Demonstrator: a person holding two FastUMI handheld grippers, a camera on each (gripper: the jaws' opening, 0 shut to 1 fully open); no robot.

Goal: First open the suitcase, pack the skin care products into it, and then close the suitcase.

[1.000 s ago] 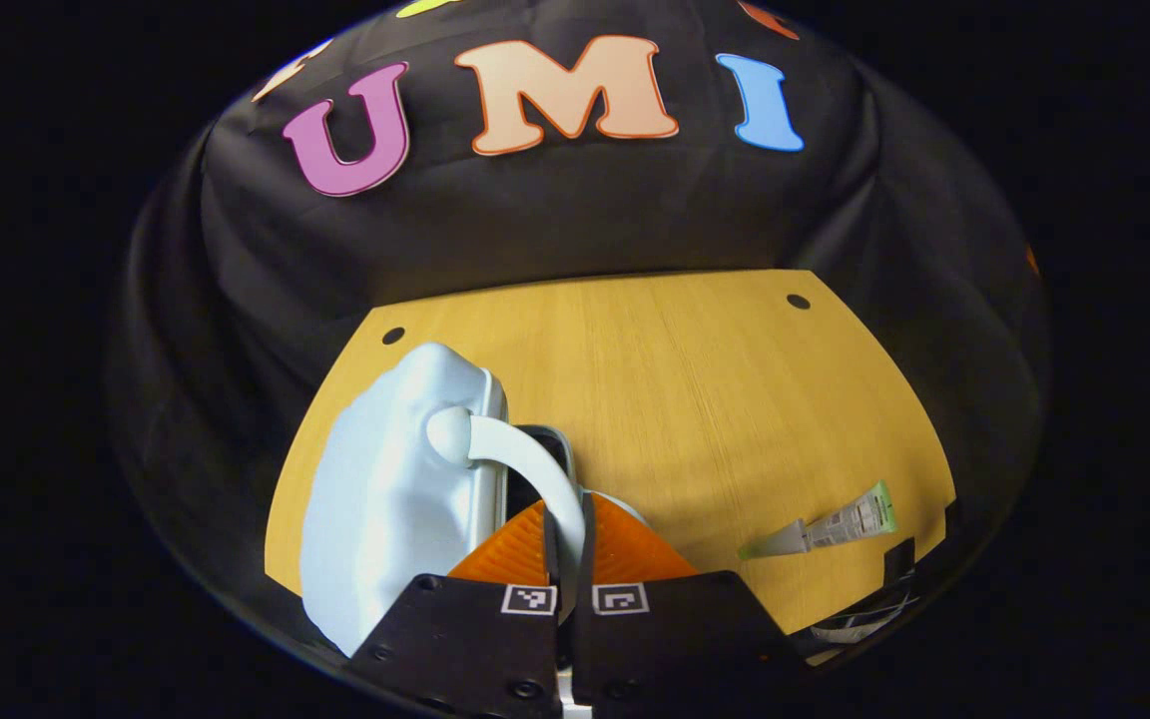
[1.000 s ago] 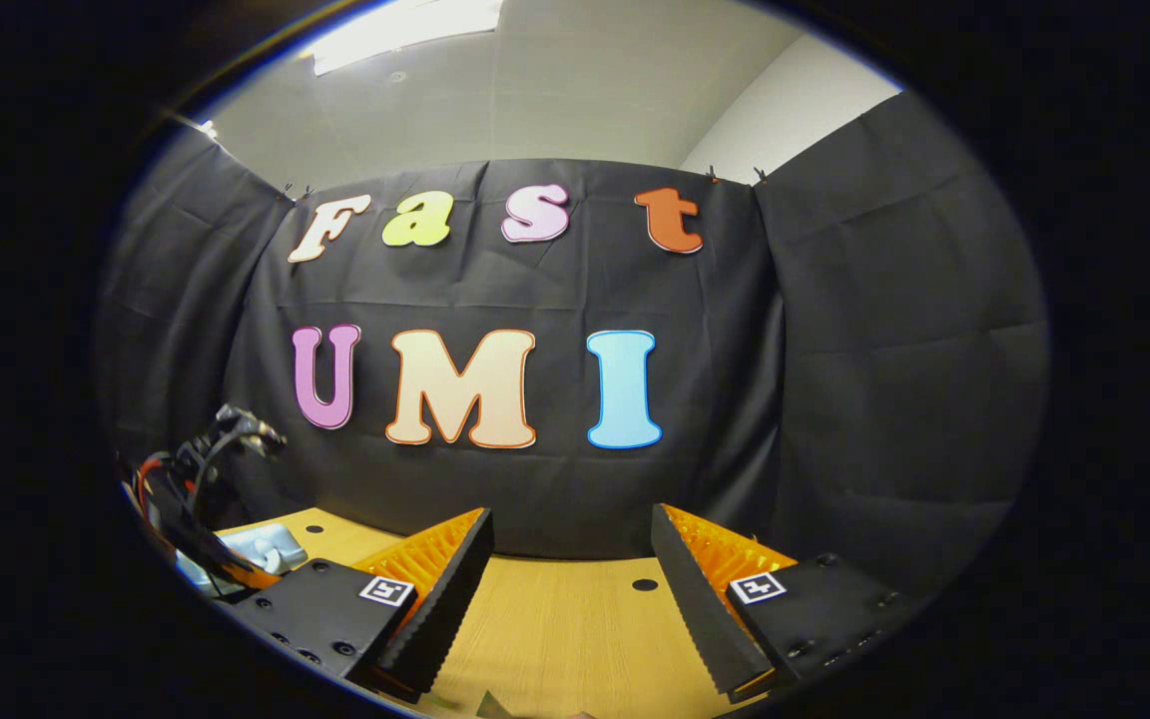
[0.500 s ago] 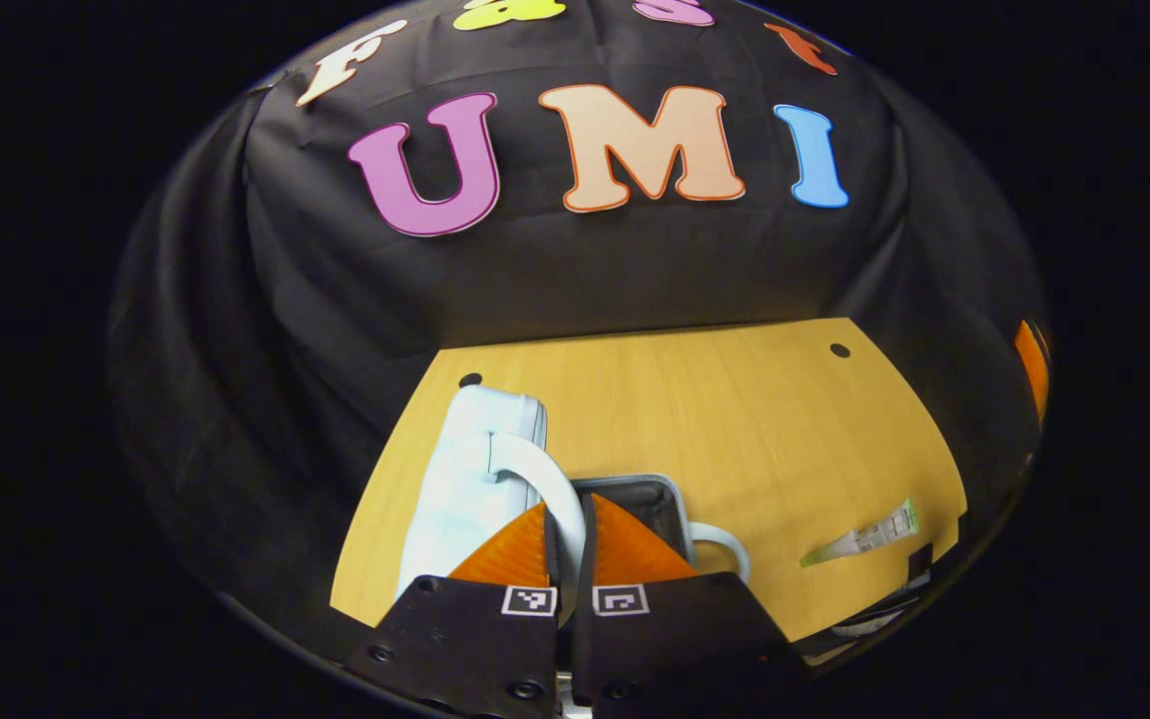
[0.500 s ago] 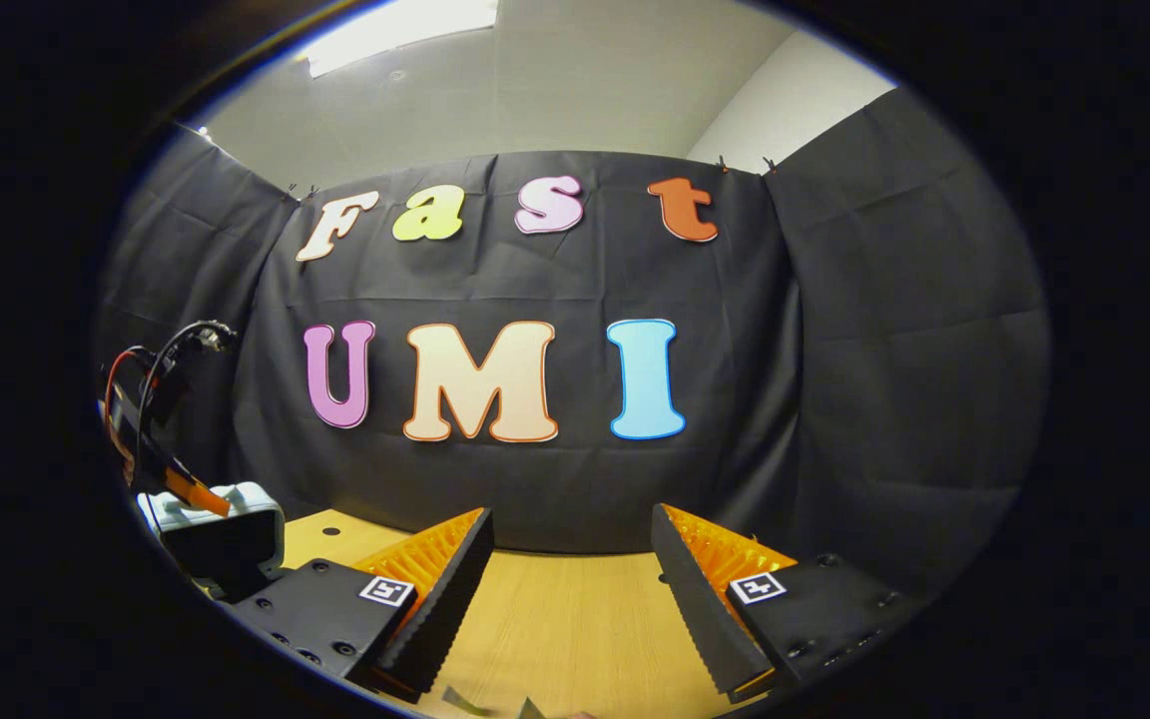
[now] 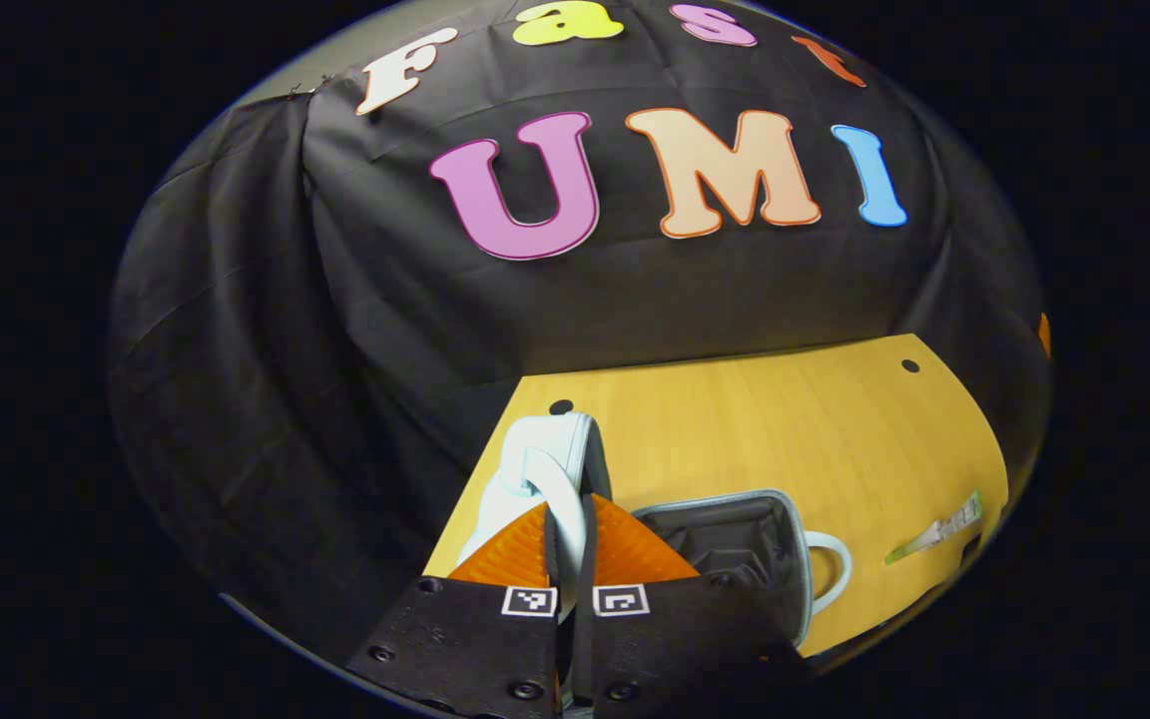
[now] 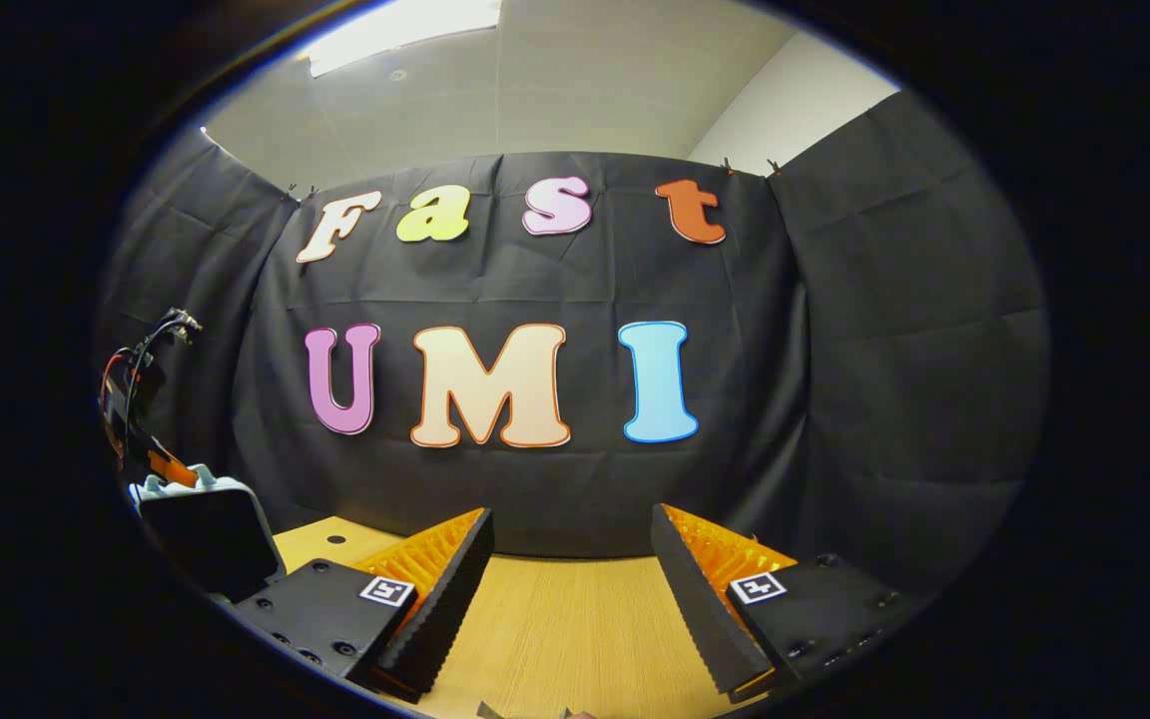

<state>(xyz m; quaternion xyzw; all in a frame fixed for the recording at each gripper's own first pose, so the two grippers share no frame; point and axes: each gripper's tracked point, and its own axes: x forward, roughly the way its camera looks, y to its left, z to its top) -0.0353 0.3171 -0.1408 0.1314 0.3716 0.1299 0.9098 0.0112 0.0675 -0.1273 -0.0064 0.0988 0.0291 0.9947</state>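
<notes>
While the lid (image 5: 547, 461) stands upright, the tube (image 5: 934, 527) lies flat, slanting.

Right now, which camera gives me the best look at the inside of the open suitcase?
The left gripper view: the suitcase lies open just past the left gripper, its dark-lined base facing the camera. The right gripper view catches the suitcase at its left edge, showing the raised lid's dark inner side.

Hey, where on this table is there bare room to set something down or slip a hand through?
The widest bare patch is the table between the booth's back cloth and the open suitcase, running right toward the tube. There is also bare wood ahead of the right gripper. It is crowded at the near left corner, where the left gripper clamps the raised lid's handle.
</notes>
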